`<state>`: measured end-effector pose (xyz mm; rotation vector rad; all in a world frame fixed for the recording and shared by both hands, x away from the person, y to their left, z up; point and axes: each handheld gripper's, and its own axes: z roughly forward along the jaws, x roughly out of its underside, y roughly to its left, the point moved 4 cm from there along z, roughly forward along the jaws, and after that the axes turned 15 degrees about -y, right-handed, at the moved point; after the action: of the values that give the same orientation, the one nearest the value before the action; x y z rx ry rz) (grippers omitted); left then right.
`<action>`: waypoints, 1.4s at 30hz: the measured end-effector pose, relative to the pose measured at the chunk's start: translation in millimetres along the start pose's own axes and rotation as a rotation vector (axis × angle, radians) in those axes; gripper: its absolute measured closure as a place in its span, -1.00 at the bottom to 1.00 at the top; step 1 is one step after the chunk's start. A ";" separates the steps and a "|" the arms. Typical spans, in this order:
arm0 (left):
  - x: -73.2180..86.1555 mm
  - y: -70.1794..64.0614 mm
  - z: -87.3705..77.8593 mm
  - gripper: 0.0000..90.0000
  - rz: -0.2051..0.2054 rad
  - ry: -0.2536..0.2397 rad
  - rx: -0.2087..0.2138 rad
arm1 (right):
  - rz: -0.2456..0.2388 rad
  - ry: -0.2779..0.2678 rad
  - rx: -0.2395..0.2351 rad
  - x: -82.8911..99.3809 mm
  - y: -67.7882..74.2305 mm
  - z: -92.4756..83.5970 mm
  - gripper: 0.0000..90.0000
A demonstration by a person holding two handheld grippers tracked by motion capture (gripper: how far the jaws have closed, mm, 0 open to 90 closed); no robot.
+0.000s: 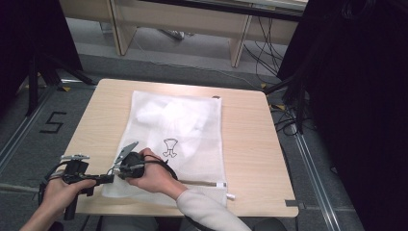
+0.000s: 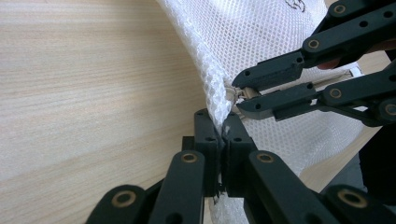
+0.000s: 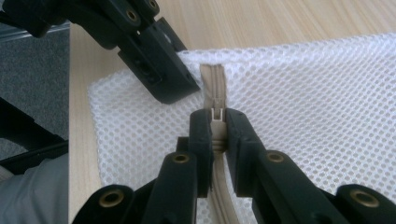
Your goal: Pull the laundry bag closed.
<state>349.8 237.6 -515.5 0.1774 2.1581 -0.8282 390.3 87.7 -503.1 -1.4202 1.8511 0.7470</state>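
Note:
A white mesh laundry bag [image 1: 178,120] lies flat on the light wooden table [image 1: 250,144], with a small black drawing [image 1: 170,147] on it. Its beige zipper [image 3: 212,77] runs along the near edge. My left gripper [image 2: 223,128] is shut on the bag's mesh edge [image 2: 219,107] at the near left corner. My right gripper [image 3: 217,119] is shut on the zipper slider [image 3: 216,100], a finger's width from the left gripper [image 3: 180,81]. In the high view both grippers meet at that corner, left gripper [image 1: 110,178] beside right gripper [image 1: 119,168].
The table's near edge [image 1: 192,211] runs just below the bag. Bare wood lies to the right of the bag [image 1: 250,125]. Beyond the table are desk legs [image 1: 239,43], cables [image 1: 264,53] and a floor mark "5" [image 1: 52,122]. A dark curtain [image 1: 356,96] stands at the right.

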 end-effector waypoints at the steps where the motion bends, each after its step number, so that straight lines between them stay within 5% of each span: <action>1: -0.3 -0.3 -0.2 0.92 0.006 0.000 -0.003 | -0.001 0.004 0.001 0.9 0.0 -0.5 0.83; 12: -1.3 -3.3 0.9 0.92 0.065 -0.017 -0.032 | -0.005 0.016 -0.001 6.1 -0.8 -4.5 0.83; 20: -1.6 -2.9 -0.7 0.92 0.116 0.015 -0.054 | 0.007 0.031 -0.002 12.4 -1.3 -8.1 0.83; 22: -1.7 -3.7 0.8 0.92 0.102 -0.004 -0.064 | -0.002 0.035 -0.002 13.4 -2.1 -9.3 0.83; 24: -1.8 -1.6 -1.5 0.92 0.136 0.032 -0.057 | -0.003 0.035 -0.001 14.6 -2.5 -9.8 0.83; 27: -1.7 -4.0 0.9 0.92 0.111 0.005 -0.064 | -0.002 0.041 0.000 16.1 -2.8 -11.6 0.83; 30: -1.9 -1.9 -1.1 0.92 0.136 0.029 -0.063 | -0.004 0.038 -0.001 16.9 -3.3 -13.6 0.83; 42: -0.6 -1.1 0.6 0.92 0.134 0.032 -0.082 | -0.008 0.040 -0.004 22.6 -6.8 -19.9 0.83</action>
<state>350.2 236.4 -514.7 0.2921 2.1789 -0.6635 389.5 57.4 -509.3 -1.4539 1.8746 0.7234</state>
